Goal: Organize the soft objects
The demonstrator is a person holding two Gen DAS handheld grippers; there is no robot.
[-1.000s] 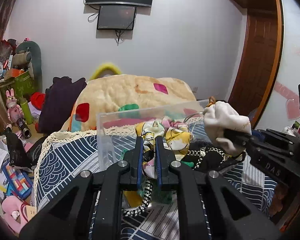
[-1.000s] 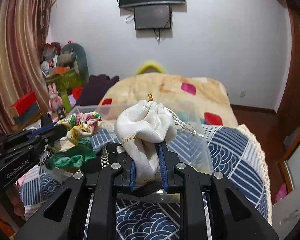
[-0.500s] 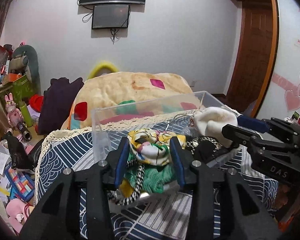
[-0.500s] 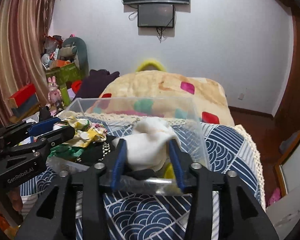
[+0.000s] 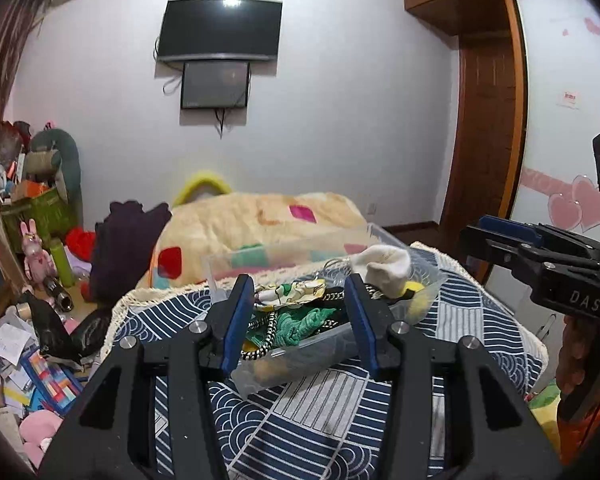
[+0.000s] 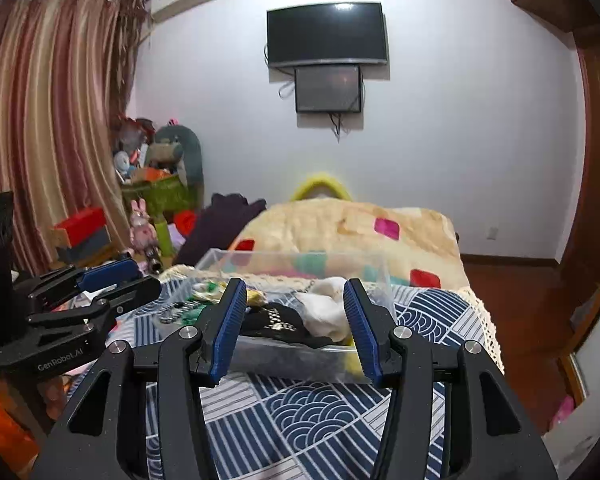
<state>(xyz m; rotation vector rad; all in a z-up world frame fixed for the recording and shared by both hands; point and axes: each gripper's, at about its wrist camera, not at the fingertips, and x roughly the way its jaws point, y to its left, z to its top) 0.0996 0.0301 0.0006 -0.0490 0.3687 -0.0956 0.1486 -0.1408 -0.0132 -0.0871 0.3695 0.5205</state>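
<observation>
Both grippers stand with jaws wide apart and nothing between them: the left gripper [image 5: 300, 320] and the right gripper [image 6: 296, 324] hover side by side just short of a clear bin [image 5: 288, 252] that sits on the blue patterned bedspread [image 5: 324, 412]. Inside the bin, a white pouch [image 5: 384, 266] lies at the right end, with something yellow [image 5: 414, 290] just below it. A floral scrunchie [image 5: 290, 292] rests toward the left, a green fabric piece [image 5: 304, 320] in front of it, and black-and-white cord [image 5: 260, 344] trails along the near wall. From the right wrist, the pouch [image 6: 324, 306] sits beside a dark chained item [image 6: 276, 320]. A cream blanket [image 6: 348, 228] lies behind the bin.
</observation>
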